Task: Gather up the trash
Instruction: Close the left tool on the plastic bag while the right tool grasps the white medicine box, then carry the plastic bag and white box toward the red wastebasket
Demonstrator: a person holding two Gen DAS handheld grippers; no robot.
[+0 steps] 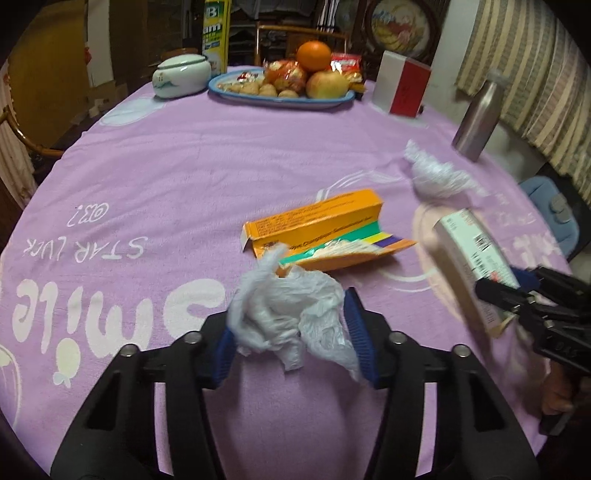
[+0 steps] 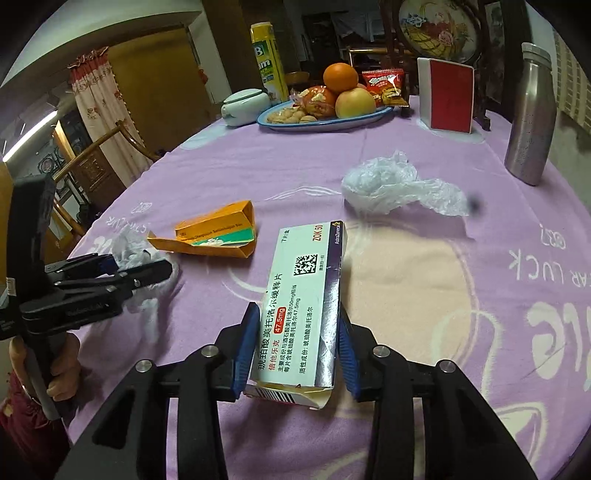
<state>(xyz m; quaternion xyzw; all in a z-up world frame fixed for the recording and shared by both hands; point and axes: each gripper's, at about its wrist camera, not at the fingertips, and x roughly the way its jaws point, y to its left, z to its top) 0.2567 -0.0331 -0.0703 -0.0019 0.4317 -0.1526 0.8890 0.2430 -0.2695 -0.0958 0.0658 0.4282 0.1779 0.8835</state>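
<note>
My left gripper (image 1: 290, 315) is shut on a crumpled clear plastic bag (image 1: 273, 295) just above the purple tablecloth (image 1: 184, 177). My right gripper (image 2: 297, 310) is shut on a white medicine box (image 2: 306, 273) with an open flap at its near end, tilted up off the cloth. In the left wrist view that box (image 1: 469, 251) and the right gripper (image 1: 506, 291) sit at the right. An opened orange carton (image 1: 317, 229) lies flat mid-table, between the two grippers. A second plastic wad (image 2: 391, 184) lies beyond the medicine box.
At the far side stand a blue plate (image 1: 221, 85) of fruit and snacks, a pale lidded jar (image 1: 181, 75), a yellow carton (image 1: 216, 33) and a red-and-white box (image 1: 402, 88). A steel bottle (image 2: 528, 122) stands near the right edge. A hand (image 2: 62, 369) holds the left gripper's handle.
</note>
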